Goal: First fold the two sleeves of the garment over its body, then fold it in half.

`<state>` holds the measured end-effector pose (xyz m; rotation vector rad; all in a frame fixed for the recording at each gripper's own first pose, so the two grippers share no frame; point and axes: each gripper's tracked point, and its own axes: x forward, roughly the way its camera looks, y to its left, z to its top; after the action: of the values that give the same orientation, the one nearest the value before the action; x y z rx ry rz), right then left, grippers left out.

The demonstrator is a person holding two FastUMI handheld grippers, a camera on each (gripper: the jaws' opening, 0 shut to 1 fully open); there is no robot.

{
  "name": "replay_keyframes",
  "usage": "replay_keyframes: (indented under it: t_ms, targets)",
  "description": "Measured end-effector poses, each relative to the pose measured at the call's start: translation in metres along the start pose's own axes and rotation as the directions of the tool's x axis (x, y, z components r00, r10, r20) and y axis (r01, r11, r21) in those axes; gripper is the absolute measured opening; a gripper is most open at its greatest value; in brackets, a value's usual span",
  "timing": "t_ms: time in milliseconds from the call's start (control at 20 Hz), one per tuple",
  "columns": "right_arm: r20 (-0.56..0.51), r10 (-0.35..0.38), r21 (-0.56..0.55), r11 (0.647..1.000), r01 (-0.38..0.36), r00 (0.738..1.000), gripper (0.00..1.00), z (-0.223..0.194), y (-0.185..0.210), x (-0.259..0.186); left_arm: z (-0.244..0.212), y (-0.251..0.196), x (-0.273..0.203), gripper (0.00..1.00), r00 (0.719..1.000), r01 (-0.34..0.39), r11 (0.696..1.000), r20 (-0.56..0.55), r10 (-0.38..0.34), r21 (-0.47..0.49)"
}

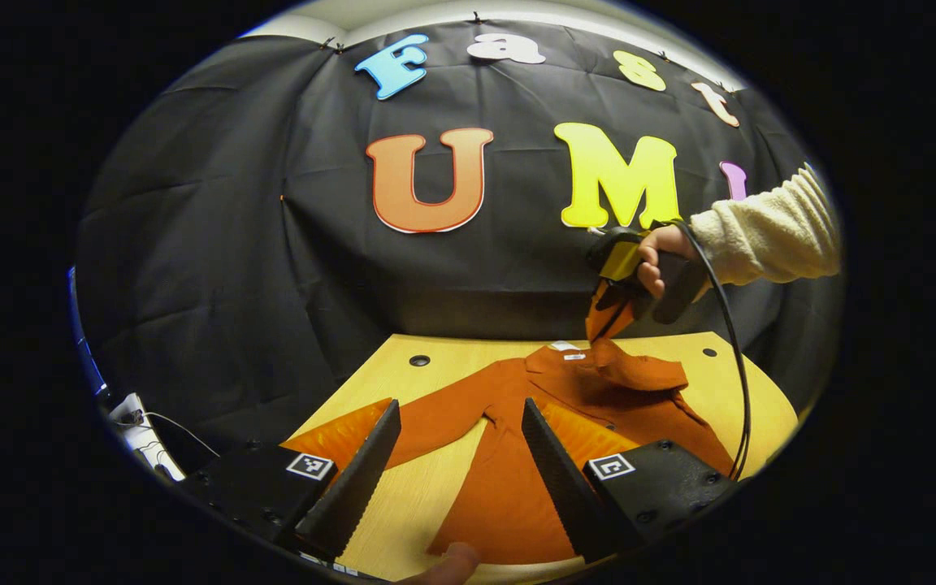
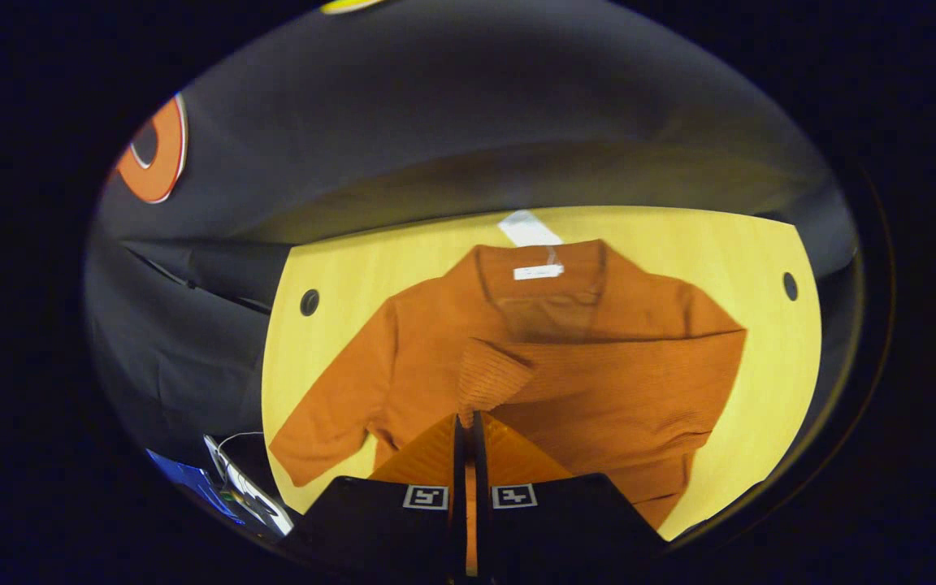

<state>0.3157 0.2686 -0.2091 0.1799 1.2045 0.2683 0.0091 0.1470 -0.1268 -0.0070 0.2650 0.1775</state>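
Note:
An orange long-sleeved garment (image 1: 509, 487) lies flat on the yellow table (image 1: 403, 496), collar at the far side. In the right gripper view one sleeve (image 2: 622, 382) is folded across the garment's body (image 2: 419, 357). Its ribbed cuff (image 2: 488, 374) meets the tips of my right gripper (image 2: 465, 418), whose jaws are pressed together on it. In the left gripper view the right gripper (image 1: 602, 329) hangs over the collar, held by a hand in a cream sleeve. The other sleeve (image 1: 435, 414) stretches out to the left. My left gripper (image 1: 461, 404) is open, low over the near hem.
The table has a round hole at each far corner (image 1: 419, 360) (image 1: 709, 353). The black cloth wall (image 1: 273, 244) stands right behind it. A white device with cables (image 1: 139, 435) sits off the table's left edge. A fingertip (image 1: 452, 561) shows at the near hem.

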Motion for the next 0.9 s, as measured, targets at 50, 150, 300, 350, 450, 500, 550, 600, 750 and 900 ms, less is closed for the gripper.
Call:
replay_keyframes:
  t_ms: [50,150,300,350,450,500,550,600,750,900]
  targets:
    - [-0.013,0.002,-0.009,1.0,-0.002,1.0,0.05,-0.005,0.012,0.015,-0.003,0.009,0.0,0.98,1.0,-0.009,1.0,-0.005,0.009,-0.004]
    - [-0.04,-0.015,-0.032,0.999,0.014,0.999,0.05,-0.012,0.03,0.042,-0.005,0.023,-0.001,0.98,0.999,-0.034,0.999,-0.004,0.034,-0.005]
    - [-0.076,-0.039,-0.032,0.999,0.037,0.996,0.05,-0.021,0.047,0.075,-0.01,0.043,-0.001,0.98,0.998,-0.066,0.998,-0.009,0.066,-0.008]
    - [-0.084,-0.053,-0.03,0.998,0.051,0.995,0.05,-0.021,0.046,0.083,-0.014,0.048,-0.003,0.98,0.997,-0.076,0.997,-0.017,0.076,-0.013]
    - [-0.093,-0.077,-0.037,0.997,0.074,0.993,0.05,-0.023,0.047,0.098,-0.021,0.058,-0.004,0.98,0.995,-0.096,0.995,-0.035,0.096,-0.023]
    - [-0.095,-0.082,-0.036,0.996,0.079,0.992,0.05,-0.023,0.047,0.101,-0.025,0.062,-0.005,0.98,0.993,-0.107,0.994,-0.045,0.106,-0.029]
    - [-0.093,-0.083,-0.029,0.996,0.081,0.992,0.05,-0.024,0.048,0.105,-0.028,0.066,-0.006,0.98,0.992,-0.118,0.992,-0.055,0.116,-0.035]
    - [-0.091,-0.082,-0.02,0.997,0.081,0.992,0.09,-0.022,0.048,0.105,-0.03,0.069,-0.006,0.98,0.99,-0.129,0.991,-0.063,0.126,-0.04]
    - [-0.071,-0.075,-0.007,0.997,0.075,0.995,0.14,-0.015,0.043,0.1,-0.037,0.076,-0.001,0.98,0.987,-0.145,0.989,-0.08,0.142,-0.041]
    - [-0.035,-0.02,0.017,1.0,0.021,0.999,0.2,-0.005,0.053,0.088,-0.041,0.076,0.006,0.98,0.987,-0.14,0.99,-0.09,0.136,-0.034]
